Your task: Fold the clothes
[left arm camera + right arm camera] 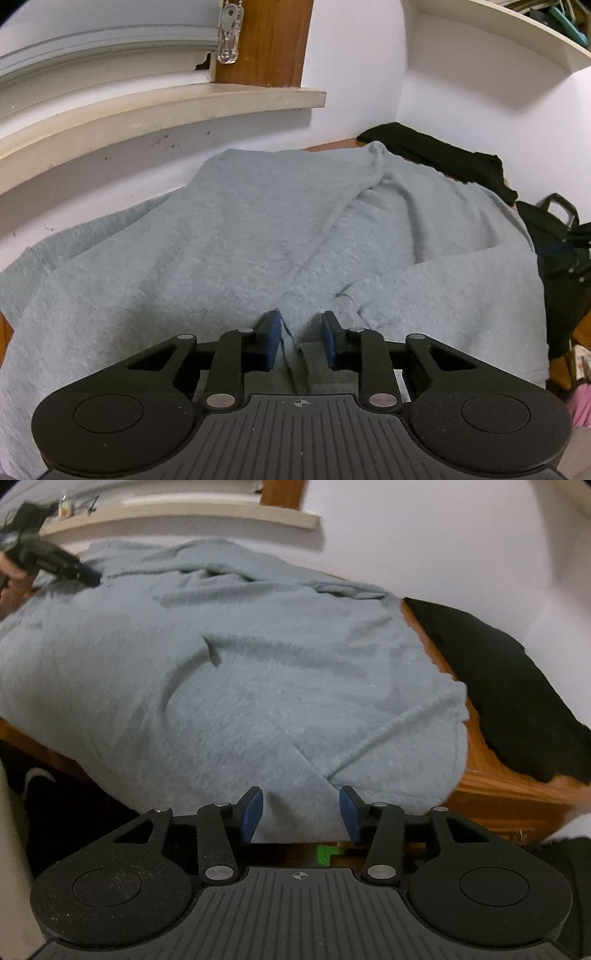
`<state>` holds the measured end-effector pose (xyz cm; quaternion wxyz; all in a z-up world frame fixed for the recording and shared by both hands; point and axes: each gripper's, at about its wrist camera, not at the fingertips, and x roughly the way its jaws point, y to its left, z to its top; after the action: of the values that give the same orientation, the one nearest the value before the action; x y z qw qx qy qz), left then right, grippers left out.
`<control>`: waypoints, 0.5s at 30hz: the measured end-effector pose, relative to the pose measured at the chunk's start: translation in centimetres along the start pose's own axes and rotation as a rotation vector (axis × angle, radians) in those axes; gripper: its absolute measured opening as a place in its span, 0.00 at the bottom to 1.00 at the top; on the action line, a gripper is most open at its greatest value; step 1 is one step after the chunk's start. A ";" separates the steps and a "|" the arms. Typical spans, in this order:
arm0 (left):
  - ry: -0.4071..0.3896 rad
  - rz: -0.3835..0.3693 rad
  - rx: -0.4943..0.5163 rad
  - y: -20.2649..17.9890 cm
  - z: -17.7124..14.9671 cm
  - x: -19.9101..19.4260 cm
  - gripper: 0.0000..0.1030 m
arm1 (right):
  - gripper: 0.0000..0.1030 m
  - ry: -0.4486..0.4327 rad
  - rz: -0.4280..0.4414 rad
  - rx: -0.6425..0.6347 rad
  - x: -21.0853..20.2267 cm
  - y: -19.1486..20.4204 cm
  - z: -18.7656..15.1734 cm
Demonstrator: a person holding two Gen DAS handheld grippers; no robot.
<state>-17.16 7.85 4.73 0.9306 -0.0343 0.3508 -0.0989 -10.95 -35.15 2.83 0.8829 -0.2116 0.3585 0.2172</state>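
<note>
A light grey-blue fleecy garment [258,229] lies spread and rumpled over a wooden table [491,790]. In the left wrist view my left gripper [301,338] is low over the garment's near part. Its blue pads [272,341] stand a little apart, and a raised cloth edge sits in the gap close to the left pad. In the right wrist view my right gripper [302,814] is at the garment's [258,686] near hem by the table edge. Its jaws are open wider, with the hem between the pads and neither pad pressing. The left gripper [92,579] also shows far left there, tips on the cloth.
A black garment [509,686] lies on the table's right side, beside the grey one [443,155]. A black bag [561,258] stands past the right edge. A white wall, a sill [159,107] and a shelf [517,33] close off the back.
</note>
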 end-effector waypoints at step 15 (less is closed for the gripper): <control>-0.032 -0.036 0.047 -1.9 0.0 0.3 0.26 | 0.46 -0.011 -0.049 -0.049 1.8 -0.2 -1.1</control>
<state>-17.22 5.92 4.75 0.9348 -0.0202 0.3326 -0.1231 -10.28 -35.53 0.84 0.8844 -0.2407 0.3430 0.2055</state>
